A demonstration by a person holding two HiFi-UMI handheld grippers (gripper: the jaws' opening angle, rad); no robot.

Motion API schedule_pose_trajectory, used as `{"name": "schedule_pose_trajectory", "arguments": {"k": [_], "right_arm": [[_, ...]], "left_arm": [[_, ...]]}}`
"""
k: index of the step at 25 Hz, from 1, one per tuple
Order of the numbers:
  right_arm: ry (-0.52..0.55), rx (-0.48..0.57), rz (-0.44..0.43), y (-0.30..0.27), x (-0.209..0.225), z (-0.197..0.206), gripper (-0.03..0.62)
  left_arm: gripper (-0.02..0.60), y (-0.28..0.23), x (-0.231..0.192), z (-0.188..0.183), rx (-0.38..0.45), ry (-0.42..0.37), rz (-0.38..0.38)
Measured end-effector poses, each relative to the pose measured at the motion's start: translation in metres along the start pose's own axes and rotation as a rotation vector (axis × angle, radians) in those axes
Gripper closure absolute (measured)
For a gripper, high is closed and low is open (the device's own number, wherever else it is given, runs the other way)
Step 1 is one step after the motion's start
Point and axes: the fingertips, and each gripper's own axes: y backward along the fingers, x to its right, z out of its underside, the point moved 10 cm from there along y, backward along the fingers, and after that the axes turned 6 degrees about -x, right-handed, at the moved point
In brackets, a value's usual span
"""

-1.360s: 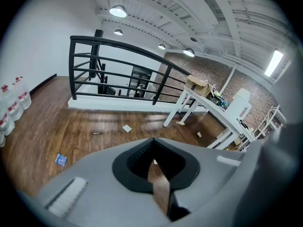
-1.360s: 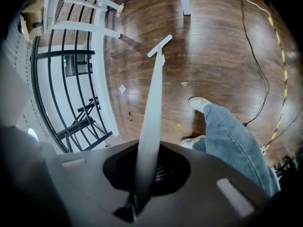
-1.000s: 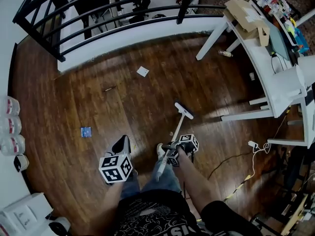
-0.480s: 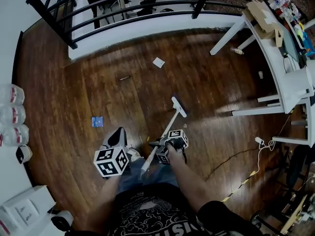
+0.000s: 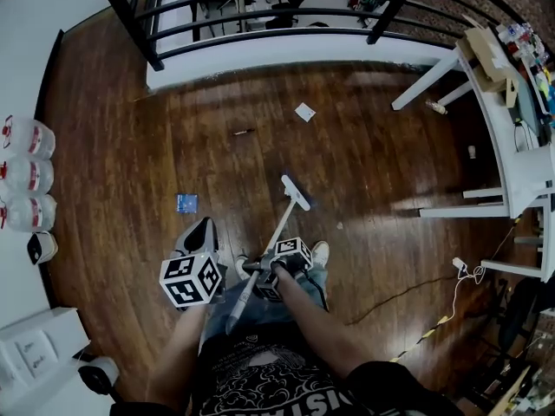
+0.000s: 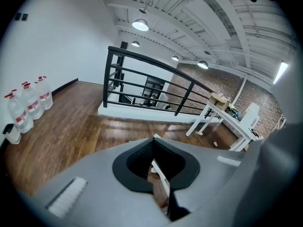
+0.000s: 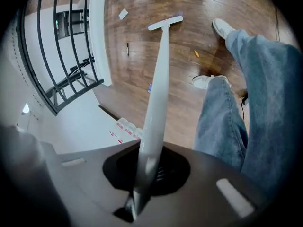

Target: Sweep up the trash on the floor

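My right gripper [image 5: 270, 276] is shut on the white broom handle [image 7: 158, 93], low in the head view's middle. The broom's head [image 5: 295, 192] rests on the dark wood floor ahead of my feet. Trash lies scattered: a white paper scrap [image 5: 304, 111] far ahead, a thin dark stick [image 5: 244, 132] left of it, a blue square [image 5: 186, 203] left of the broom head, and a small orange bit [image 7: 196, 54] near a shoe. My left gripper [image 5: 199, 232] points forward beside the blue square, jaws shut with nothing seen held.
Several water bottles [image 5: 29, 177] line the left wall. A black railing [image 5: 260, 11] borders the far side. A white table [image 5: 520, 159] stands right, with a small bottle [image 5: 436, 107] near its leg and a cable [image 5: 408, 289] on the floor. My legs and shoes [image 7: 208, 82] stand close.
The broom head has swung left across the floor, nearer the blue square. The view has shifted with the person's step. Both grippers keep their hold and state.
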Motion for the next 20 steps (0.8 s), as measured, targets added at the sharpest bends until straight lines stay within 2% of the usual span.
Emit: {"name": "schedule_pose_trajectory", "arguments": {"k": [12,16,20], "right_arm": [[0.029,-0.112,0.049,-0.048,0.0,0.05,0.591],[0.043,-0.079,0.054,-0.039,-0.004,0.051,0.589],[0.071,-0.032,0.031,-0.004,-0.015,0.05,0.577]], "left_arm": [[0.577,0.022,-0.021,0.02,0.031,0.071,-0.014],[0.577,0.02,-0.025,0.023,0.036,0.093,-0.007],[0.577,0.015,-0.013,0.02,0.044,0.109,0.036]]}}
